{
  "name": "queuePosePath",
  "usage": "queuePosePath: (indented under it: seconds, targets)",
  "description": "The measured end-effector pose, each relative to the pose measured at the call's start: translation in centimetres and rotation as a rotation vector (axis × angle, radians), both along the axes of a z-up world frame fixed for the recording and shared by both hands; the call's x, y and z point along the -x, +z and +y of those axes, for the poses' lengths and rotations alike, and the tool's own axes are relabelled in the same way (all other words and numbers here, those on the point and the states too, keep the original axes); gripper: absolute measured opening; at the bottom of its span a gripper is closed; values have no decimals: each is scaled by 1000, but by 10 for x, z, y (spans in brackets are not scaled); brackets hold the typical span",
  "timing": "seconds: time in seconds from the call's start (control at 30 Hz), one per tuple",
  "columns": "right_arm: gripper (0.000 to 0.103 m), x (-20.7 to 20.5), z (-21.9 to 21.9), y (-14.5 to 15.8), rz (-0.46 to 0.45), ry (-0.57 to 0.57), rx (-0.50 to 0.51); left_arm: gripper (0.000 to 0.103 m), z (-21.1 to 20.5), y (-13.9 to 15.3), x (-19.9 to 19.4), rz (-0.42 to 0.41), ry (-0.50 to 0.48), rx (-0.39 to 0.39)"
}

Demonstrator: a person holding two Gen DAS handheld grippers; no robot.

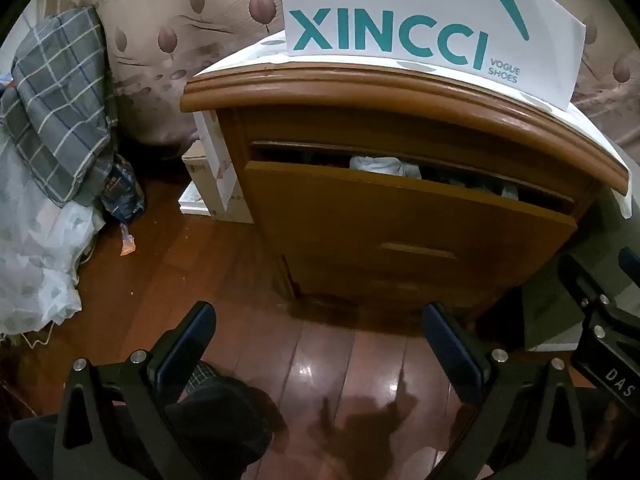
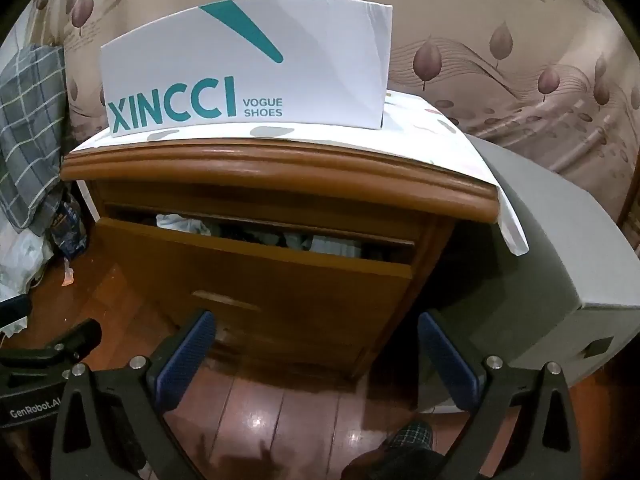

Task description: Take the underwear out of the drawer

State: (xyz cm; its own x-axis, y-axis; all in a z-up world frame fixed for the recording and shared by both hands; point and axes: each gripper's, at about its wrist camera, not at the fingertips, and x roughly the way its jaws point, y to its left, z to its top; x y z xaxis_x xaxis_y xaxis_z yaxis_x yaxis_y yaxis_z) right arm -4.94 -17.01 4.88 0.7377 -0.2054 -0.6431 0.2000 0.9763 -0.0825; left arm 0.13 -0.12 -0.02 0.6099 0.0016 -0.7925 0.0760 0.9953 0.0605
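Observation:
A brown wooden nightstand (image 1: 400, 92) (image 2: 280, 164) stands ahead of both grippers. Its top drawer (image 1: 404, 216) (image 2: 256, 268) is pulled out a little, with a flat handle (image 1: 418, 250) (image 2: 226, 301) on its front. Pale folded underwear (image 1: 380, 166) (image 2: 182, 224) and darker garments (image 2: 320, 244) show through the gap. My left gripper (image 1: 320, 340) hangs open over the floor in front of the drawer, nothing between its blue pads. My right gripper (image 2: 316, 352) is open too, just short of the drawer front, holding nothing.
A white XINCCI shoe box (image 1: 420, 8) (image 2: 248, 68) sits on the nightstand top. A grey unit (image 2: 552, 248) stands to the right, cardboard boxes (image 1: 216, 168) and checked bedding (image 1: 56, 112) to the left. Glossy wooden floor (image 1: 320, 380) lies below, with a person's dark slippered foot (image 1: 224, 412).

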Motion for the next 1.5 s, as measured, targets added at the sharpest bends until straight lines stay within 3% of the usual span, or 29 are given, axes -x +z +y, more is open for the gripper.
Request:
queuePosePath:
  seconds: [1.5]
  targets:
    - [103,-4,-4,0,12,-9,-19,103,5,-2,-1,13,21,19]
